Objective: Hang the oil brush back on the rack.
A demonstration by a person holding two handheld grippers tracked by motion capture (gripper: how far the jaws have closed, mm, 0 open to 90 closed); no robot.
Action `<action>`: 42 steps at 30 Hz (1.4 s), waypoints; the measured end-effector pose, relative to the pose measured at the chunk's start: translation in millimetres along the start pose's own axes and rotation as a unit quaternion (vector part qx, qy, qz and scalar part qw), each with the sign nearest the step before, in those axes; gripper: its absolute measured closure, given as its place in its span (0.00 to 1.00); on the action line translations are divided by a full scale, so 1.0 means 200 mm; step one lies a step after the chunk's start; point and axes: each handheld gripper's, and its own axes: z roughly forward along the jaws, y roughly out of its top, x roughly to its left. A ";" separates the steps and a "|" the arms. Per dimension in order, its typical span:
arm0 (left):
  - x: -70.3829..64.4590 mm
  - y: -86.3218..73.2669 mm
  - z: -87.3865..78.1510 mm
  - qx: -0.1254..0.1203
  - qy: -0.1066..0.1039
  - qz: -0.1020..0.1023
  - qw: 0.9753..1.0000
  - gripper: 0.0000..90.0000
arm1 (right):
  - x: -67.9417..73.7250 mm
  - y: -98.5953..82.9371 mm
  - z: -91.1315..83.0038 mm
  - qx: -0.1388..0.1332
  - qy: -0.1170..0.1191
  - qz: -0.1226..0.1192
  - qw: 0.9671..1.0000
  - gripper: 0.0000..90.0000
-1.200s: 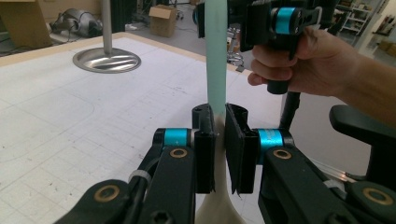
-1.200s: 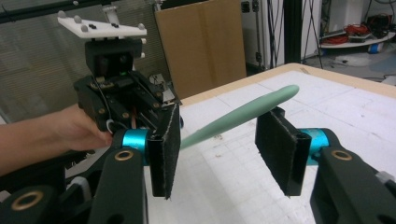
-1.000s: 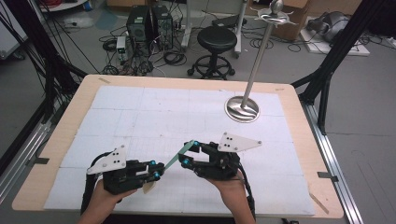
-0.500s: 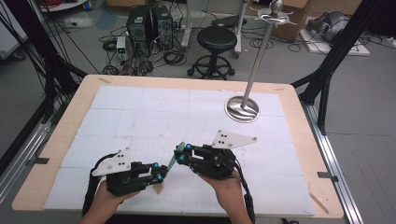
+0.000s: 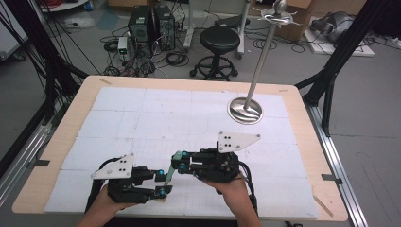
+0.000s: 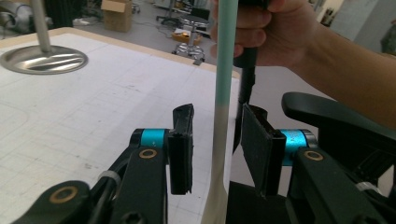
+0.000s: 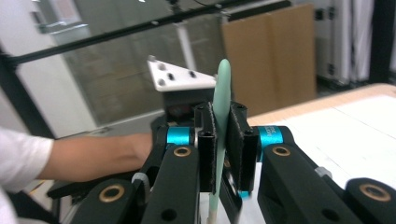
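Now spatula between left fingers.

No readable text from where I sit, no labels, brand marks or numbers that I can make out on the table, the equipment, or the boxes behind

Metal stand, black stool

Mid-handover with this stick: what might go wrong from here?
1. The left gripper is open around the stick; if the right gripper lets go first, the stick likely drops onto the table.
2. Its fingers straddle the pale lower end, so a grip there may pivot.
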 end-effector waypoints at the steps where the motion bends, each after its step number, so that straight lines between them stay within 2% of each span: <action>1: 0.00 0.00 0.01 -0.001 -0.003 0.002 1.000 0.76 | 0.00 0.00 0.00 0.000 0.005 0.000 1.000 0.93; 5: -0.01 0.00 0.01 0.001 -0.005 0.011 1.000 0.93 | -0.01 0.00 0.01 0.003 0.016 -0.006 1.000 0.93; 6: -0.01 0.00 0.01 0.005 -0.005 0.013 1.000 0.93 | 0.00 0.00 0.01 0.006 0.019 -0.006 1.000 0.93; 8: -0.02 0.00 0.01 0.005 0.008 0.019 1.000 0.94 | 0.00 0.00 0.01 0.007 0.016 -0.010 1.000 0.93; 12: -0.02 0.00 0.01 0.000 0.041 0.019 0.999 0.94 | 0.01 0.00 0.02 0.003 -0.012 -0.004 1.000 0.88; 13: -0.02 0.00 0.01 -0.005 0.053 0.016 0.998 0.94 | 0.01 -0.01 0.02 0.005 -0.028 -0.002 1.000 0.79; 16: -0.02 0.01 0.00 -0.015 0.081 0.015 0.996 0.94 | 0.03 -0.01 0.03 0.015 -0.071 -0.007 0.997 0.69; 17: -0.02 0.01 0.00 -0.018 0.093 0.014 0.995 0.94 | 0.04 -0.01 0.03 0.014 -0.094 -0.005 0.995 0.64; 18: -0.02 0.01 0.00 -0.018 0.093 0.014 0.995 0.94 | 0.05 -0.01 0.03 0.012 -0.111 -0.006 0.994 0.63; 19: -0.02 0.01 0.00 -0.021 0.120 0.012 0.992 0.94 | 0.05 -0.01 0.03 0.010 -0.132 -0.007 0.991 0.62; 21: -0.02 0.01 0.01 -0.025 0.142 0.009 0.990 0.94 | 0.06 -0.01 0.04 0.005 -0.155 -0.009 0.988 0.59; 24: -0.03 0.01 0.04 -0.026 0.168 0.009 0.985 0.94 | 0.09 0.00 0.06 0.001 -0.199 -0.021 0.980 0.59; 25: -0.03 0.01 0.05 -0.024 0.177 0.012 0.984 0.94 | 0.09 0.00 0.07 0.001 -0.207 -0.021 0.978 0.59; 26: -0.03 0.01 0.05 -0.024 0.177 0.012 0.984 0.94 | 0.10 0.00 0.07 0.001 -0.217 -0.021 0.976 0.59; 27: -0.03 0.01 0.06 -0.022 0.189 0.013 0.982 0.94 | 0.11 0.01 0.08 0.001 -0.227 -0.021 0.974 0.59; 29: -0.03 0.01 0.08 -0.020 0.199 0.011 0.980 0.94 | 0.12 0.02 0.10 0.005 -0.241 -0.020 0.970 0.59; 32: -0.04 0.01 0.10 -0.014 0.208 0.011 0.978 0.94 | 0.13 0.03 0.12 0.019 -0.268 -0.022 0.963 0.57; 35: -0.04 0.01 0.11 -0.008 0.219 0.016 0.976 0.94 | 0.13 0.03 0.14 0.022 -0.280 -0.017 0.960 0.60; 36: -0.04 0.01 0.12 -0.009 0.219 0.015 0.976 0.94 | 0.13 0.03 0.15 0.021 -0.283 -0.011 0.959 0.63; 38: -0.05 0.01 0.12 -0.008 0.223 0.019 0.975 0.94 | 0.13 0.03 0.15 0.019 -0.286 -0.001 0.958 0.69; 40: -0.06 0.01 0.13 -0.004 0.228 0.022 0.973 0.94 | 0.13 0.03 0.15 0.018 -0.279 0.011 0.960 0.76; 42: -0.06 0.01 0.13 -0.006 0.229 0.023 0.973 0.94 | 0.13 0.03 0.15 0.020 -0.282 0.015 0.959 0.81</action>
